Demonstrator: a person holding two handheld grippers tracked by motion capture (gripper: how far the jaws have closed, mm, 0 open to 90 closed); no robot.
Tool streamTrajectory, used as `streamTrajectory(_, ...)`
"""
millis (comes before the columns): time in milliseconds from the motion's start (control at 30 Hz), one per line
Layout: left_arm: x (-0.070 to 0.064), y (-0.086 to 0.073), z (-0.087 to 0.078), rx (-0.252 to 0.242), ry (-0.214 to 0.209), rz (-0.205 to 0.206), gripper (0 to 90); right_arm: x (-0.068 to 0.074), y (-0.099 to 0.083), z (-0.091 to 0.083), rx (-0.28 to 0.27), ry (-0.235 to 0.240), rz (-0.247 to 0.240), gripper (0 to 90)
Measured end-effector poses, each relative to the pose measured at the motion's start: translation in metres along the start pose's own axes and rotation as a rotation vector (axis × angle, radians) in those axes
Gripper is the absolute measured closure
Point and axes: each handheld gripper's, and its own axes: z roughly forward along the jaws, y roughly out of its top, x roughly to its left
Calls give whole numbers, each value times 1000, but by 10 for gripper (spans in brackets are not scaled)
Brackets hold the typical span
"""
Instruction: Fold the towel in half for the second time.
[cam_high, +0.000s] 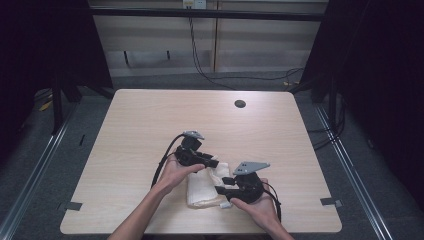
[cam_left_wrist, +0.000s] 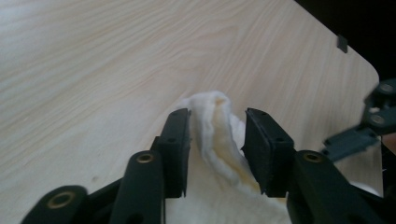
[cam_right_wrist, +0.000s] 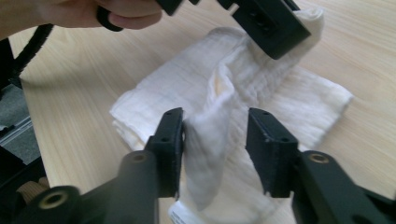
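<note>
Right now, from the high view, I have my left tongs (cam_high: 212, 163) and my right tongs (cam_high: 223, 190) both down on a folded white cloth (cam_high: 204, 189) that lies on the bench (cam_high: 135, 130) near my edge, between my two hands, left at its far end and right at its near end. Through the left gripper view, my left tongs (cam_left_wrist: 217, 135) stand part open with a raised ridge of the cloth (cam_left_wrist: 215, 140) between the pads; the fabric lies against one pad, yet a gap shows on the other side, so I judge nothing is pinched there yet. Through the right gripper view, my right tongs (cam_right_wrist: 215, 140) are also part open, astride a lifted fold of the cloth (cam_right_wrist: 205, 140) that touches one pad and stands clear of the other, with the left tongs over the far end. I take this as the grasping step of a fold or unfold: the next move calls for closing both tongs squarely on that ridge before lifting. A small tag (cam_right_wrist: 180, 215) shows at the cloth's near edge, but its print is too blurred to read.
</note>
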Motion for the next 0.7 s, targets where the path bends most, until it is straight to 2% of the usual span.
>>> streamTrajectory(67, -3, 2, -3, -13, 28, 15, 536, -3, -2, -3, 1, -12, 8, 515)
streamTrajectory(100, -2, 2, -5, -35, 20, 8, 530, -4, -3, -5, -1, -16, 14, 506)
streamTrajectory(233, 5, 0, -19, -102, 49, -16, 549, -9, -6, -10, -1, -45, 23, 500)
streamTrajectory(333, 11, -5, -30, -98, 67, -26, 549, -16, -6, -15, -18, -68, 44, 498)
streamTrajectory(433, 13, -12, -40, -92, 79, -16, 553, -24, -5, -19, -37, -91, 68, 497)
streamTrajectory(567, 11, -25, -56, -75, 83, 14, 567, -29, -1, -27, -63, -90, 48, 523)
streamTrajectory(633, 11, -32, -64, -72, 79, 14, 567, -31, -1, -31, -66, -82, 46, 532)
streamTrajectory(700, 10, -39, -71, -72, 95, 16, 562, -35, -2, -36, -70, -77, 45, 533)
